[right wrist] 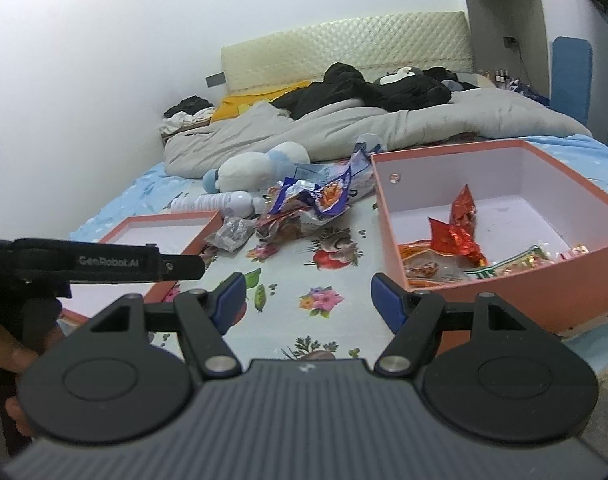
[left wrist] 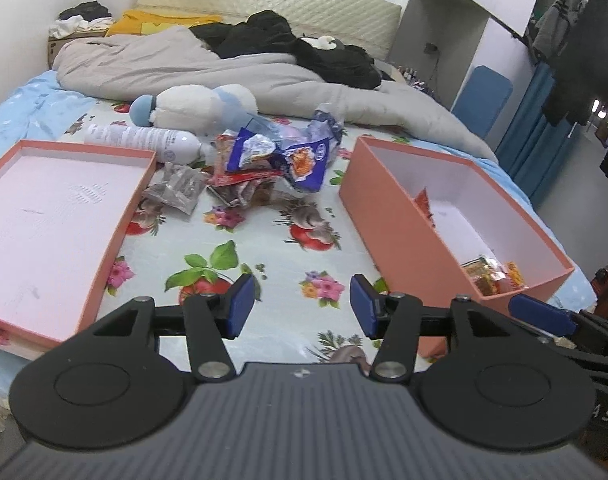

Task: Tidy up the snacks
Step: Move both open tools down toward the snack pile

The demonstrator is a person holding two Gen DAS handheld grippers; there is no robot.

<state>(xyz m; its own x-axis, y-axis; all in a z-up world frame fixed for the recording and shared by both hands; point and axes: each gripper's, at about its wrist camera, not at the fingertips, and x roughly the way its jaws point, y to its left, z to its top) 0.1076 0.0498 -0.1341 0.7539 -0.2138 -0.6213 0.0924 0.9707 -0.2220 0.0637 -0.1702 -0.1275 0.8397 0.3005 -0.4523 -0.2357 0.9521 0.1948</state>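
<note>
A heap of snack packets (left wrist: 264, 160) (right wrist: 304, 204), blue, red and clear, lies on the flowered bed sheet between two pink containers. On the right stands a deep pink box (left wrist: 383, 200) (right wrist: 503, 292) holding a red foil packet (right wrist: 459, 228) and several orange and yellow ones (left wrist: 491, 276). On the left lies the shallow pink lid (left wrist: 136, 196) (right wrist: 164, 220), bare inside. My left gripper (left wrist: 302, 304) is open over the sheet, short of the heap, with nothing between its blue pads. My right gripper (right wrist: 309, 298) is open too, just left of the box's near corner.
Behind the heap lie a white bottle (left wrist: 144, 140) and a white and blue plush toy (left wrist: 200, 106). A grey duvet (left wrist: 224, 64) and black clothes (left wrist: 304, 40) fill the far half of the bed. A hand (right wrist: 8, 356) holds the left tool at the picture's left edge.
</note>
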